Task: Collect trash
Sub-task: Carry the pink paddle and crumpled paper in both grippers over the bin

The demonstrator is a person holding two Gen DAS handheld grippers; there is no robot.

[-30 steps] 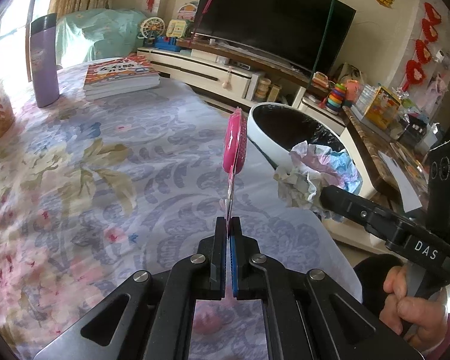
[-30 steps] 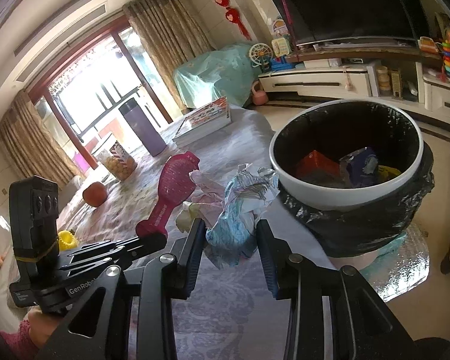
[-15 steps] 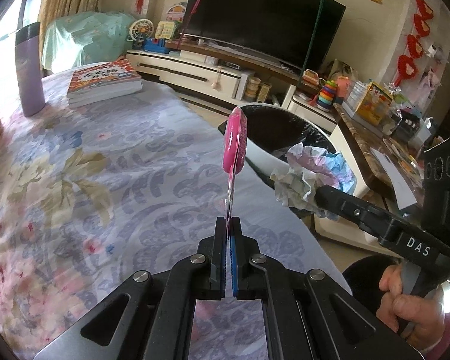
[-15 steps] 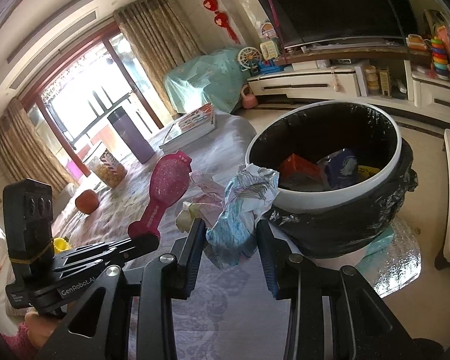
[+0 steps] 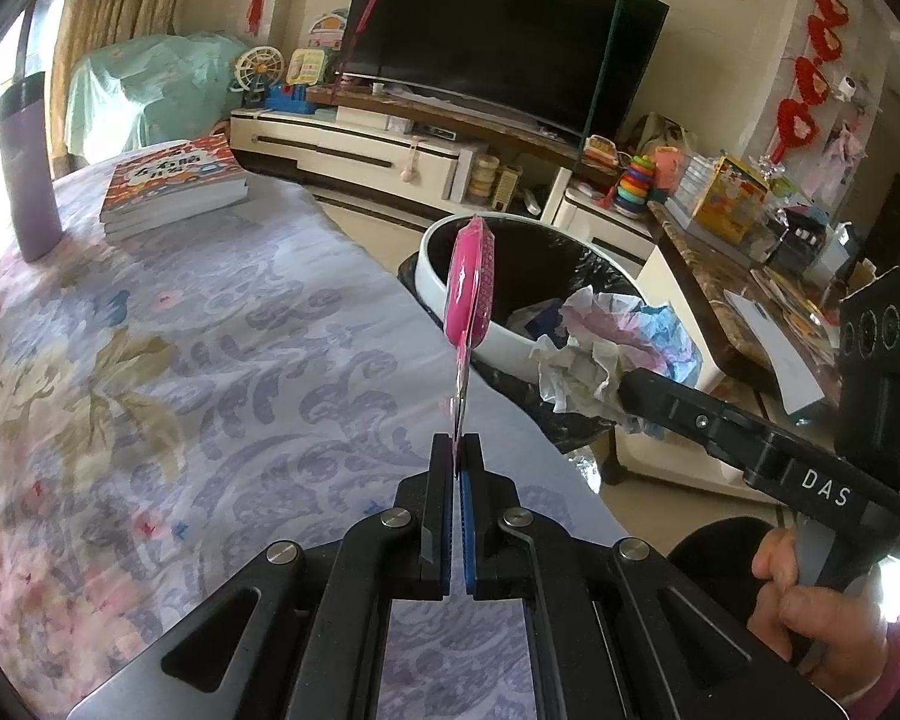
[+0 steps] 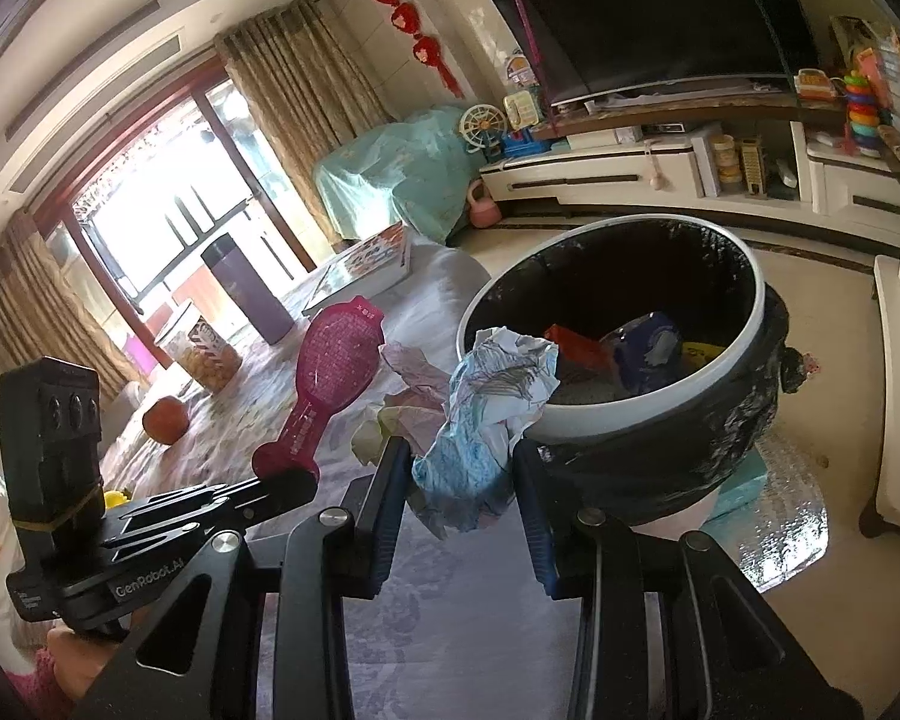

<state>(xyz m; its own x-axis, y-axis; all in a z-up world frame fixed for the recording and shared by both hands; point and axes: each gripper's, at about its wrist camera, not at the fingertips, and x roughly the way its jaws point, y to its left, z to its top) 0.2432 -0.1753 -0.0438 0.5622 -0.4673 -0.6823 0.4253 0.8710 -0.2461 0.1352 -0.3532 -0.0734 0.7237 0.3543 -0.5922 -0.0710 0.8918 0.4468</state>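
The left gripper [image 5: 457, 450] is clamped on the thin end of a flat pink package [image 5: 471, 285] that stands up above the flowered table [image 5: 150, 360], while the right gripper [image 6: 459, 468] squeezes a crumpled paper wad [image 6: 486, 414] just beside the white rim of the black-lined trash bin [image 6: 648, 396].

pink wrapper [image 5: 471, 285], white bin [image 6: 660, 396], floral tablecloth [image 5: 180, 360]

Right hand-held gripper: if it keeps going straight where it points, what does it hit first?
Probably the trash bin: its near white rim sits just past the crumpled paper held in the right hand-held gripper. Depth is uncertain in this fisheye view.
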